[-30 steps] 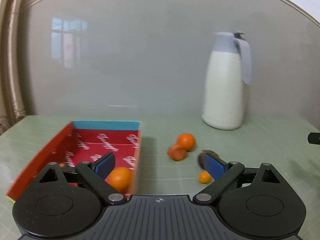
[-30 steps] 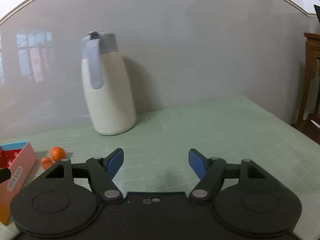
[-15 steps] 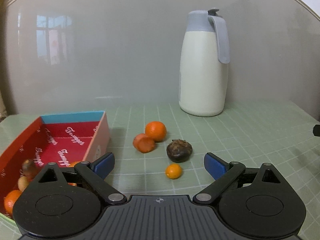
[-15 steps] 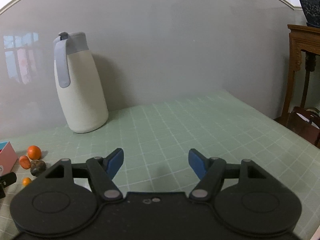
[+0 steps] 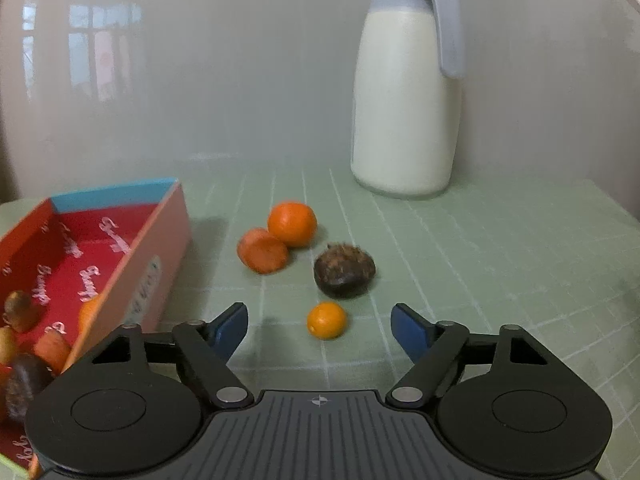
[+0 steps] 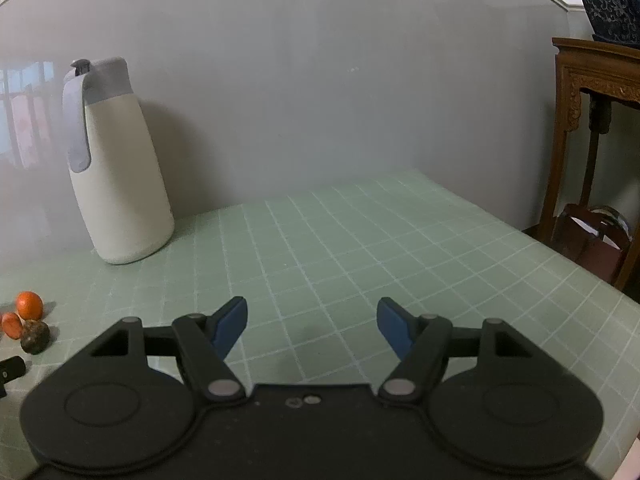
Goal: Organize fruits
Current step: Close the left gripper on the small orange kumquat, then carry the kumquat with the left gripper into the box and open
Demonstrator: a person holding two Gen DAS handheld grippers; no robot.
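Your left gripper, jaws apart and just closing, brackets the kumquat beside the red box; centre it before squeezing. Right gripper hangs open, empty.

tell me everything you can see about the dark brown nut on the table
The nut looks like a chestnut: dark glossy brown and rounded, with a rough, fuzzy paler patch on top. It lies on the green gridded mat, right of the carrot piece, behind the smallest orange fruit, touching neither. Nothing grips it.
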